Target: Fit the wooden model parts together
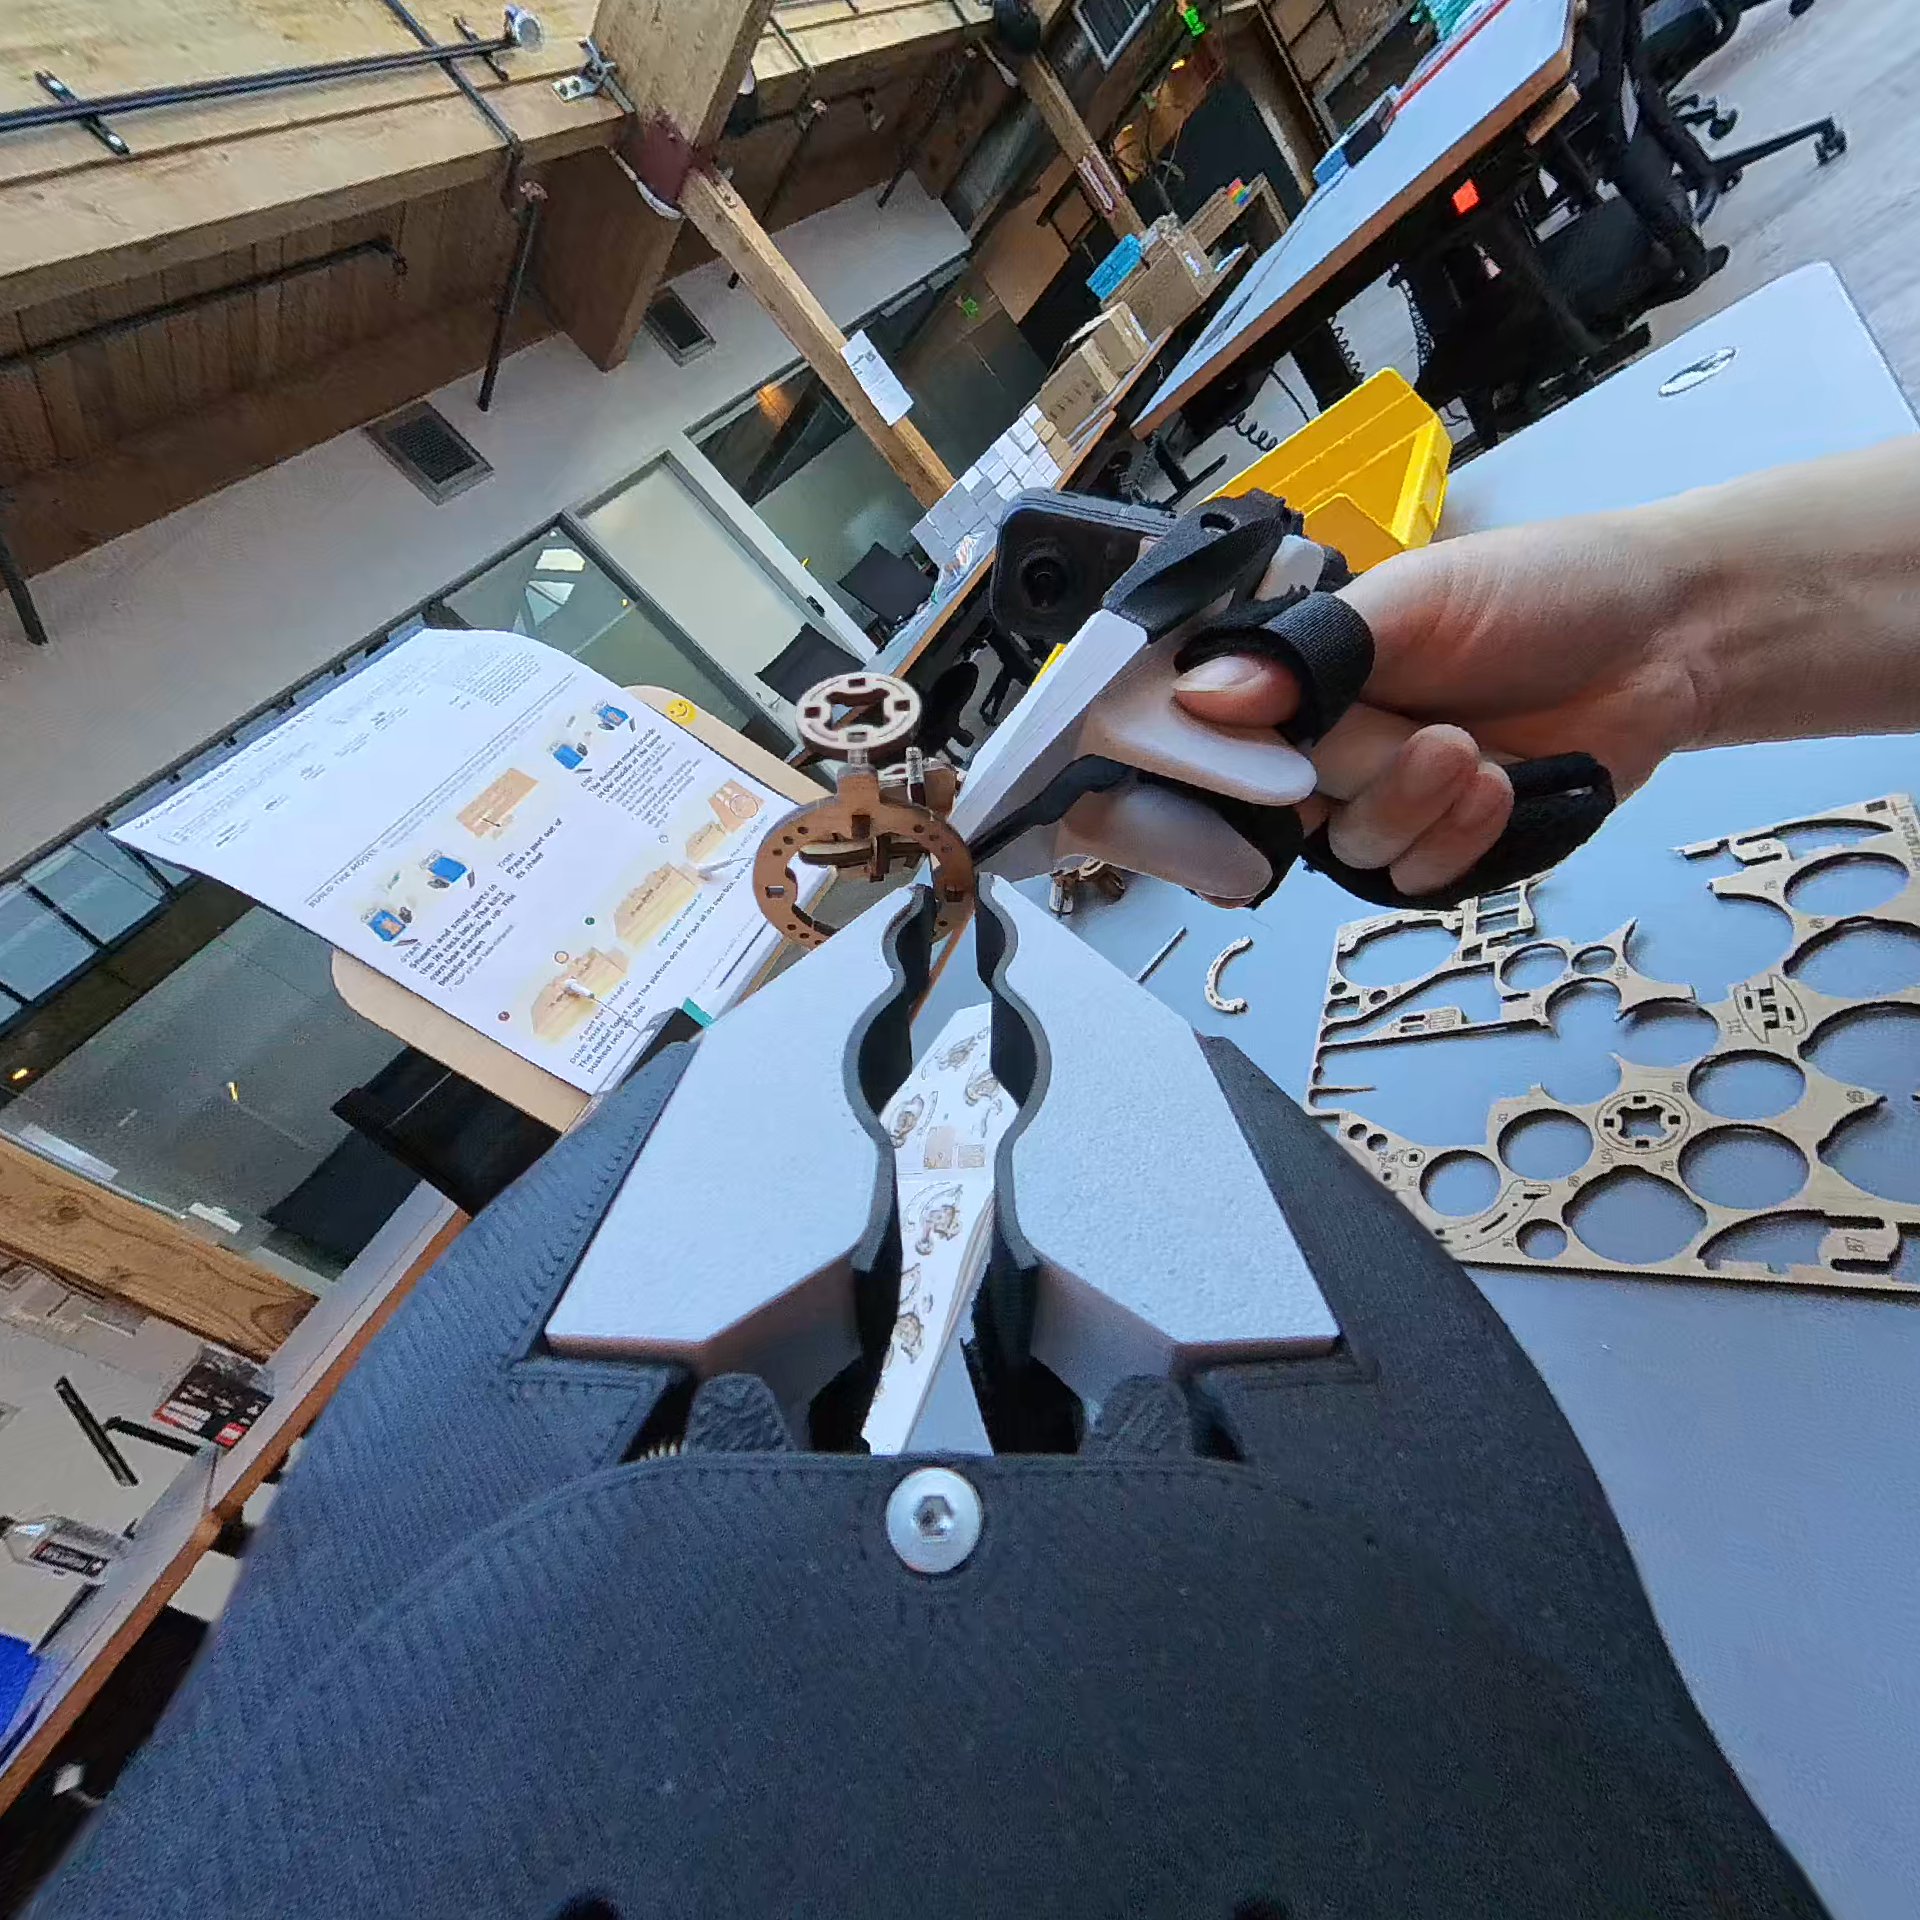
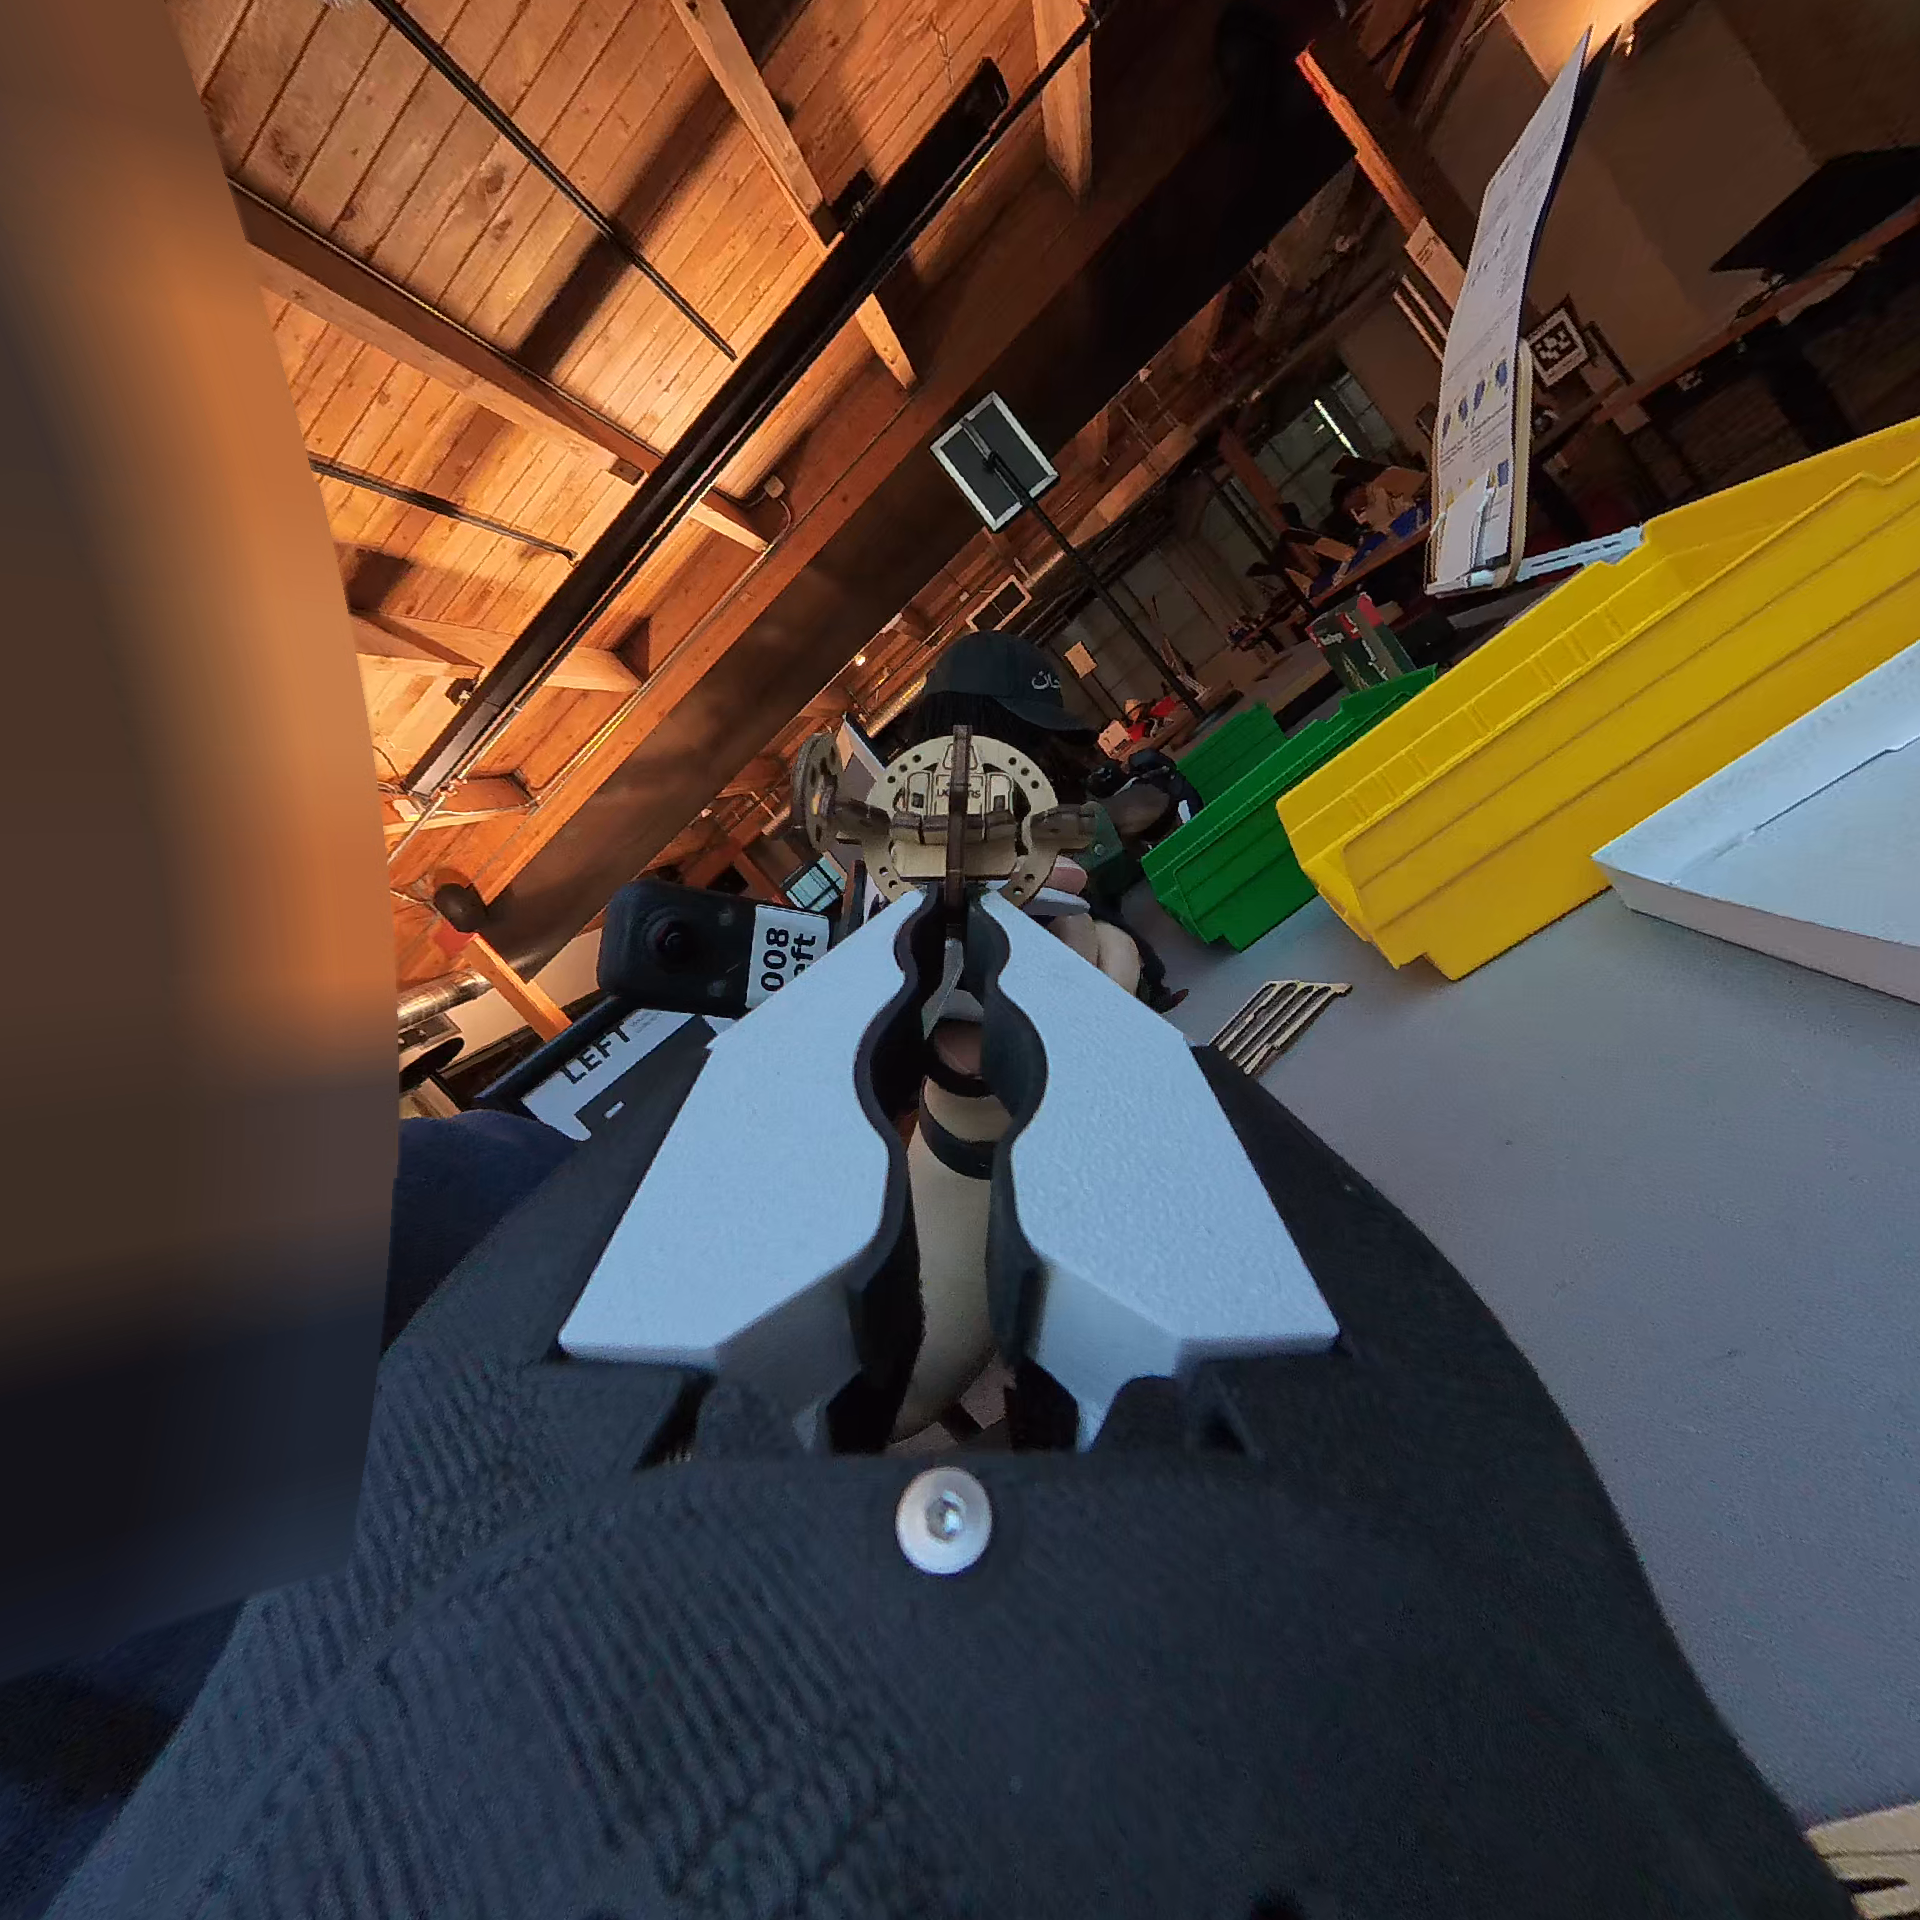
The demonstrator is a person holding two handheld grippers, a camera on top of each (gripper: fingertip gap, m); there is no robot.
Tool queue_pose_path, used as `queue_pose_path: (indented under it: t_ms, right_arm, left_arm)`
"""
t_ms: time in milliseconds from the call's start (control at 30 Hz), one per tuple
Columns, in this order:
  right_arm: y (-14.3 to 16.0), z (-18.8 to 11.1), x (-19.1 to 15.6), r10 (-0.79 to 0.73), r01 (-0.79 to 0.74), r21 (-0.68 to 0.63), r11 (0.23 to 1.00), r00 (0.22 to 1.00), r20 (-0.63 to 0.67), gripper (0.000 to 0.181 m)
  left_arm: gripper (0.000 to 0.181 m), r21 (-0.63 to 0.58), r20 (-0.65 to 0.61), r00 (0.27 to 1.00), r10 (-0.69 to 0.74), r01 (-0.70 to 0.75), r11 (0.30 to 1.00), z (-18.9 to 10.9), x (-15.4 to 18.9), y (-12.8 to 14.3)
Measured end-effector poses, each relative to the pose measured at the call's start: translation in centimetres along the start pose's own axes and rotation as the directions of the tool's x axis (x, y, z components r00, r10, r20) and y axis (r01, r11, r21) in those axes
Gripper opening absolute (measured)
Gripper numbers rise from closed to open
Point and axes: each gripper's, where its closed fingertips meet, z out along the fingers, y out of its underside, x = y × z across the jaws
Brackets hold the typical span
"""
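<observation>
I hold the left gripper (image 1: 948,902) raised above the grey table (image 1: 1704,1455). In the left wrist view its fingers stand narrow, and their tips pinch the lower rim of the wooden model (image 1: 864,840) at frame centre. The model is a part-built assembly: a perforated ring with cross pieces slotted through it and a small toothed wheel (image 1: 859,714) on a pin at its top.

The right gripper (image 1: 961,826) enters that view from the right, carried by a hand (image 1: 1507,707) strapped to its handle. Its pointed fingertips reach the right side of the model. In the right wrist view, the right gripper (image 2: 951,909) has its fingers nearly together, pinching a thin upright wooden piece (image 2: 956,821) that runs across the model's (image 2: 961,821) round face at frame centre. The model is therefore held between both grippers, clear of the table.

At right of the left wrist view, the punched-out wooden parts sheet (image 1: 1621,1081) lies flat on the table, with a small curved offcut (image 1: 1226,975) just to its left. An instruction sheet (image 1: 468,831) stands on a board at left centre.

In the right wrist view, a yellow bin (image 2: 1621,769) and a green bin (image 2: 1278,800) sit at right on the table (image 2: 1558,1195), with a white tray (image 2: 1787,831) at the far right edge. A strip of wooden sheet (image 2: 1283,1013) lies near the gripper.
</observation>
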Motion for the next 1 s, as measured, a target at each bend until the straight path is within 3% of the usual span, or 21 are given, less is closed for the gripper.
queue_pose_path:
  t_ms: [33, 533, 667, 767, 833, 900, 1000]
  right_arm:
    - [0.0, 0.0, 0.0, 0.0, 0.0, -0.004, 1.0, 1.0, -0.003, 0.001]
    - [0.4, -0.5, 0.7, -0.147, 0.143, -0.038, 0.989, 0.983, -0.112, 0.001]
    - [0.7, -0.6, 1.3, -0.164, 0.158, -0.061, 0.986, 0.981, -0.108, 0.001]
    - [0.4, -1.2, 2.3, -0.224, 0.217, -0.065, 0.974, 0.964, -0.145, 0.001]
    - [1.1, -1.6, 4.2, -0.373, 0.34, -0.187, 0.922, 0.908, -0.19, 0.001]
    - [2.8, -2.3, 7.7, -0.504, 0.389, -0.403, 0.828, 0.832, -0.232, 0.001]
    - [5.3, -3.1, 12.7, -0.617, 0.362, -0.653, 0.665, 0.759, -0.208, 0.002]
  left_arm:
    - [0.006, -0.005, -0.003, 1.0, 0.01, -0.01, 1.0, 0.0, 0.0, 0.0]
    - [0.005, -0.081, -0.014, 0.999, 0.032, -0.033, 0.996, 0.6, 0.4, 1.0]
    - [0.008, -0.082, -0.024, 0.994, -0.108, 0.106, 0.991, 0.4, 0.7, 2.1]
    - [0.028, -0.107, -0.031, 0.958, -0.284, 0.28, 0.954, -1.2, 1.1, 4.4]
    - [0.027, -0.111, -0.009, 0.92, -0.392, 0.389, 0.915, -3.1, 1.0, 5.9]
    - [0.025, -0.106, 0.058, 0.889, -0.455, 0.458, 0.883, -5.0, 0.4, 7.2]
    - [0.025, -0.121, 0.143, 0.863, -0.484, 0.501, 0.857, -7.1, 0.1, 8.7]
